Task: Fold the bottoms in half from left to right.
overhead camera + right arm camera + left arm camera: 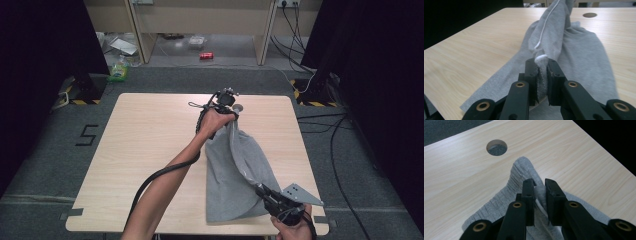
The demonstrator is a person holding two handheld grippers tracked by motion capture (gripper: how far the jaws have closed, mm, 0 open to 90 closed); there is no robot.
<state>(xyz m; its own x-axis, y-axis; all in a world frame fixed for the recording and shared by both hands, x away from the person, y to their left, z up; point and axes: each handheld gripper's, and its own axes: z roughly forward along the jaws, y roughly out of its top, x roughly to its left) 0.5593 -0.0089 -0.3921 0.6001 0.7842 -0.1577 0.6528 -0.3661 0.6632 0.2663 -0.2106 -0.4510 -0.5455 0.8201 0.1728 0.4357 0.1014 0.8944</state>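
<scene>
The soft grey jersey garment lies bunched on the pale wood-grain table, stretched into a ridge between both tools. The left gripper is clamped on a ribbed, folded edge near the table's round cable hole. The right gripper pinches the hem with its white drawcord, near the front edge

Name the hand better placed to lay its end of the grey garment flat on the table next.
Left, probably. The left gripper holds its pinch of the grey garment just above open table at the far end. The right gripper, also clamped on cloth, sits at the near edge with little room.
</scene>
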